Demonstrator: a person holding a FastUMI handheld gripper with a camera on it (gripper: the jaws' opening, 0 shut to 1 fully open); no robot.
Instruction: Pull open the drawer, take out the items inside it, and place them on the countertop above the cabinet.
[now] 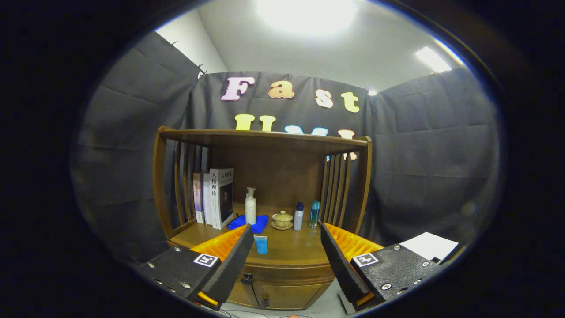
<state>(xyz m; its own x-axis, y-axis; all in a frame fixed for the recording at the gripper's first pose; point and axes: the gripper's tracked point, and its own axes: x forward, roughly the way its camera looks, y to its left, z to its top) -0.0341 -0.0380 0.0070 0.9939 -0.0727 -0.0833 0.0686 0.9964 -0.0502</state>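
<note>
My gripper (287, 258) is open, its fingers spread wide with nothing between them, held in the air in front of a wooden cabinet. The drawer (291, 273) runs below the countertop (291, 251) and looks shut; its small dark knob (248, 278) sits just right of the left fingertip. A light blue tube (261, 244) stands near the countertop's front edge, between the fingers and a little beyond them. The drawer's contents are hidden.
Farther back on the countertop are several books (215, 198), a white pump bottle (250, 206) on a blue cloth (248, 222), a small lidded pot (282, 219), a white bottle (299, 216) and a blue bottle (314, 214). Slatted sides and a top shelf (265, 137) enclose it. A white sheet (430, 245) lies to the right.
</note>
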